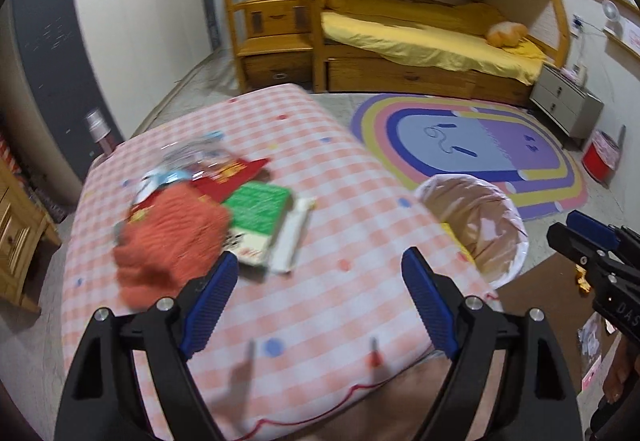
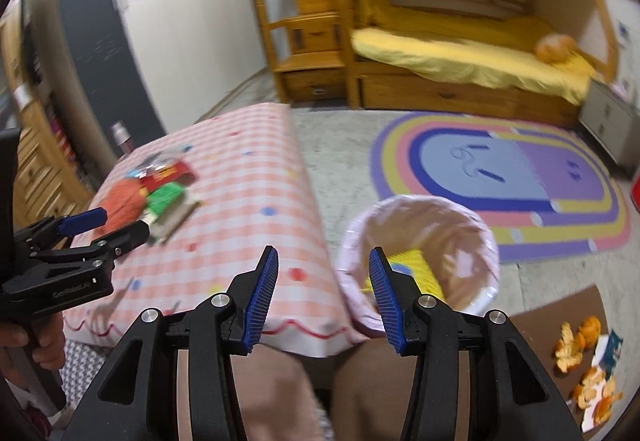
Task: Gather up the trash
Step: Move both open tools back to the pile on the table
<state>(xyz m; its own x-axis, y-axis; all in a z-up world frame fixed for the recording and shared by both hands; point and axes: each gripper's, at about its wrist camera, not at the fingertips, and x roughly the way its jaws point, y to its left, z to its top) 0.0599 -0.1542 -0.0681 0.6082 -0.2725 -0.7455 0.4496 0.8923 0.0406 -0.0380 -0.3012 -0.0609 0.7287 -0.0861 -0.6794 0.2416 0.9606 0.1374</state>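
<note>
Now both grippers, left [image 1: 316, 305] and right [image 2: 323, 297], hold their fingers apart, empty.

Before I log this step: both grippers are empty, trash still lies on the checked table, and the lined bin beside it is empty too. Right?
Not quite: the bin already holds a yellow item, as the right wrist view shows. The left gripper and right gripper are empty, and trash still lies on the table.

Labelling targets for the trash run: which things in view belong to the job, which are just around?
Job:
- wrapper pile on the checked tablecloth
- green packet
- lined bin, yellow item already inside
- orange peels on the floor
- left hand-held gripper and right hand-held gripper, both empty

Around:
- bunk bed
- rainbow rug
- red bucket
- orange cloth, unclear
</note>
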